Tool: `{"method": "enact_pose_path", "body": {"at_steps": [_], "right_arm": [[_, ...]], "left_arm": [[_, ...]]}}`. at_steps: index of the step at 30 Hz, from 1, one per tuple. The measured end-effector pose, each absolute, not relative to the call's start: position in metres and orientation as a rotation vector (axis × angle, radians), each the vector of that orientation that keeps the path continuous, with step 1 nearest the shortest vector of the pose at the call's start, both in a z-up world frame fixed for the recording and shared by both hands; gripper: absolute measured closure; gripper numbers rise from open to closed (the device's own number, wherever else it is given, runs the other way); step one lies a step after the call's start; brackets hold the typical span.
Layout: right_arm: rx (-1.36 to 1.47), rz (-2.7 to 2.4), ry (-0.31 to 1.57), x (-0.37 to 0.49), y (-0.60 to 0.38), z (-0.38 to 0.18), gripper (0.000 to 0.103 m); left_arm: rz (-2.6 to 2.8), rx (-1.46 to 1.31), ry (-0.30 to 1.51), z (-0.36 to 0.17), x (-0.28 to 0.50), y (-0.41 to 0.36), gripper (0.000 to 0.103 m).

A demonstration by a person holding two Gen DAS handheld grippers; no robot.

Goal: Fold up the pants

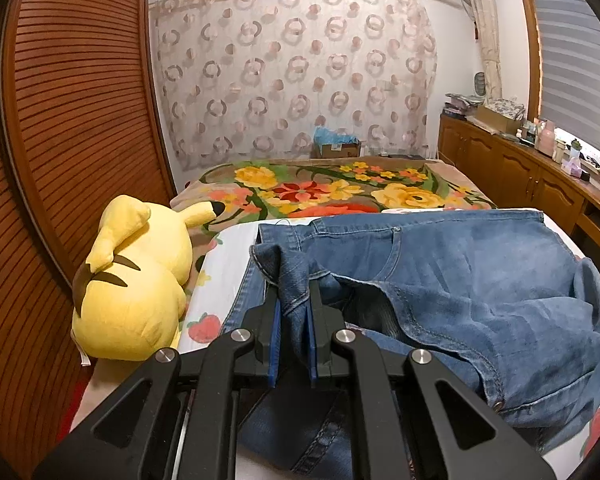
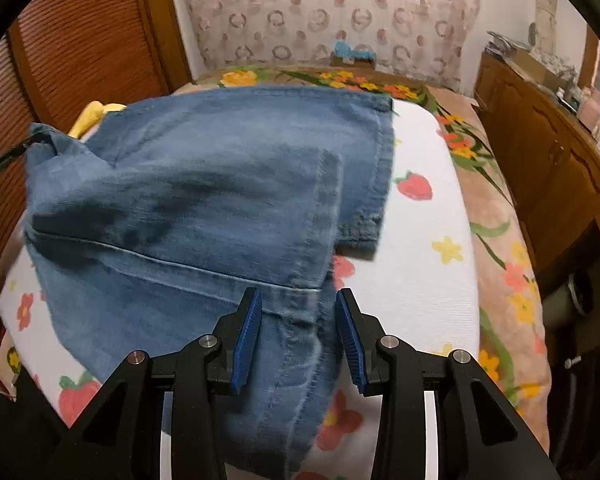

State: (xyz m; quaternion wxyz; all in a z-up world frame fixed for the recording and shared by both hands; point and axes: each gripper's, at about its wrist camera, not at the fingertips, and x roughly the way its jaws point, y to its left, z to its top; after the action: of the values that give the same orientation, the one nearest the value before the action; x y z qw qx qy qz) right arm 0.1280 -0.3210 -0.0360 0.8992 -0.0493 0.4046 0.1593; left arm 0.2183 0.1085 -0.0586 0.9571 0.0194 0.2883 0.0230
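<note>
Two left fingers (image 1: 269,320) pinch the jeans (image 1: 440,280); right fingers (image 2: 346,332) straddle them.

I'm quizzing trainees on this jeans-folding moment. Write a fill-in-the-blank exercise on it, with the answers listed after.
1. The left gripper is shut on a bunched fold of the ____ jeans.
2. The right gripper has its jaws ____, with denim lying between them.
3. The plush toy lying left of the jeans is coloured ____.
4. The white sheet under the jeans is printed with flowers and ____.

Missing words: blue; open; yellow; strawberries
</note>
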Motion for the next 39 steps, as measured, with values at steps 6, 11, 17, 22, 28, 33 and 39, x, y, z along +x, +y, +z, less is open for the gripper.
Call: {"method": "enact_pose_path", "body": {"at_steps": [6,11,17,22,28,33,39], "right_arm": [[-0.124,0.352,0.839,0.127,-0.31,-0.039,0.066],[-0.128,0.349,0.843,0.123,-0.312,-0.04,0.073],[-0.111,0.34,0.875,0.124,-0.317,-0.046,0.087],[-0.113,0.367,0.825,0.117,-0.318,-0.035,0.1],[-0.054,0.317,0.675,0.112,-0.349,0.01,0.101],[-0.048,0.277,0.573,0.114,-0.371,0.052,0.101],[-0.038,0.286,0.467,0.12,-0.376,0.085,0.102]], "left_arm": [[0.046,0.039,0.587,-0.059,0.218,0.111,0.091],[0.046,0.038,0.591,-0.062,0.218,0.113,0.091],[0.043,0.032,0.595,-0.066,0.218,0.117,0.091],[0.056,0.03,0.581,-0.071,0.215,0.119,0.091],[0.081,0.008,0.499,-0.046,0.209,0.126,0.091],[0.09,-0.018,0.448,-0.02,0.215,0.136,0.091],[0.094,-0.021,0.425,0.0,0.233,0.138,0.091]]}}
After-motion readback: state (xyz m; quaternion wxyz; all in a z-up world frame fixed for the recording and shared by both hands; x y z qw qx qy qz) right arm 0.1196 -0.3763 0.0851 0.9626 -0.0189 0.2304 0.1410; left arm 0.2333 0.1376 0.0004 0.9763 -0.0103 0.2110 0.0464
